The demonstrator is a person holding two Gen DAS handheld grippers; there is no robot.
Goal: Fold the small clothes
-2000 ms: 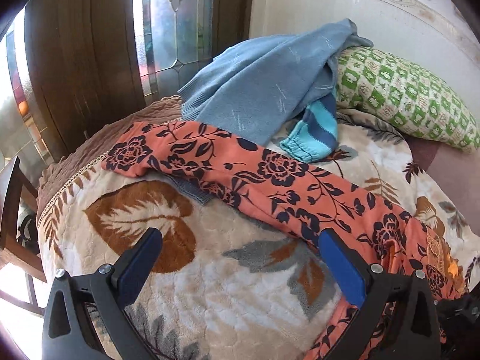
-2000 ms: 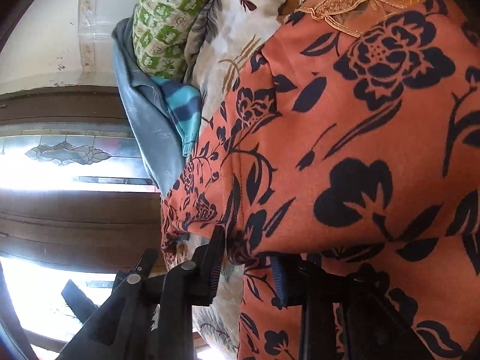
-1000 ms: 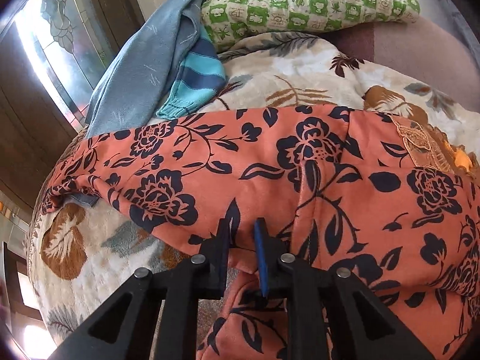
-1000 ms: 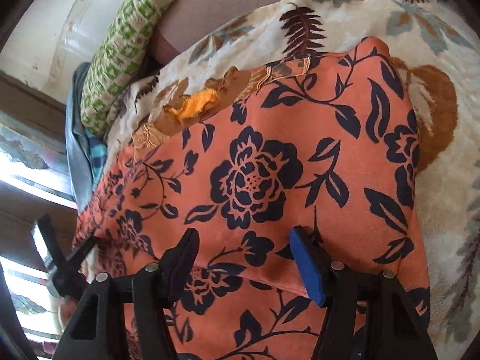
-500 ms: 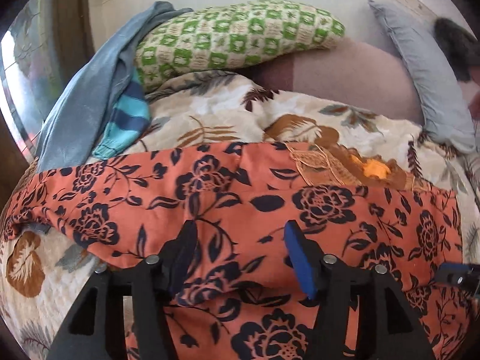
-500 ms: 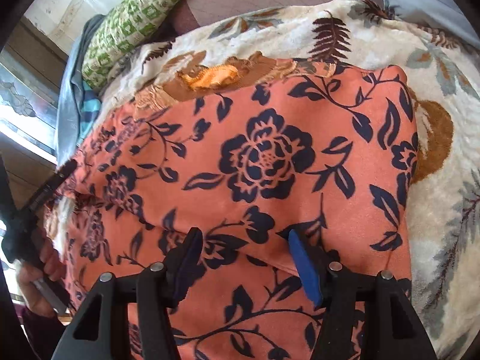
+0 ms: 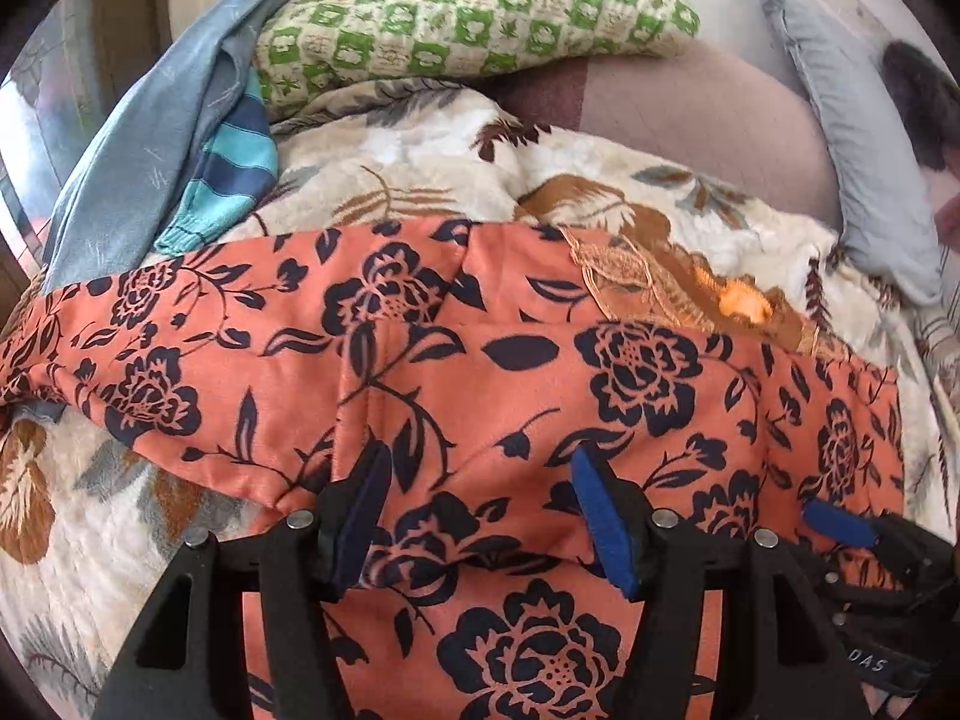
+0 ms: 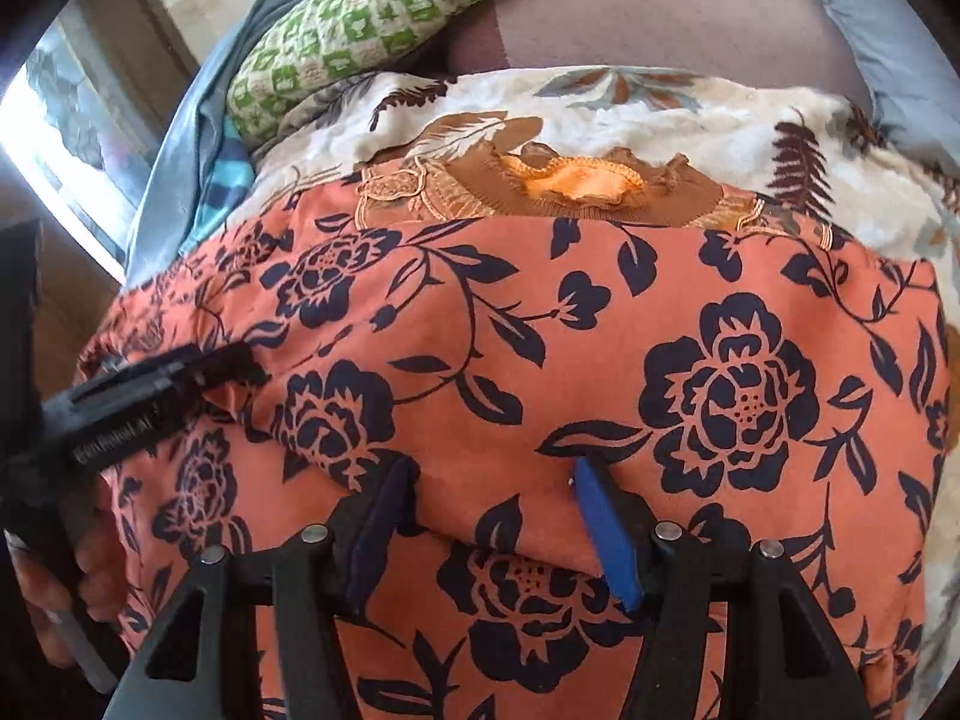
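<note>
1. Fleece blanket in cream with brown and grey leaf prints covers the bed; an orange garment with dark navy flower print lies spread across the middle of it and runs to its near edge.
2. At the far edge of the bed a green-and-cream checked pillow leans on a mauve bolster, with a grey pillow toward the far right corner.
3. Toward the far left corner lie a blue-grey cloth and, touching it, a teal-and-navy striped knit piece, both just beyond the orange garment.
4. A brown knitted piece with a bright orange patch sits at the garment's far edge, partly under it.
5. The left gripper points steeply down at the garment. Its jaws have just been opening and stand apart, blue pads clear of the cloth, nothing clamped.
6. The right gripper tilts down likewise, jaws apart over a raised fold of the garment; the pads flank the fold without pinching it.
7. In the right wrist view, a hand holds the left gripper's handle at the garment's left side.
8. No container shows.
</note>
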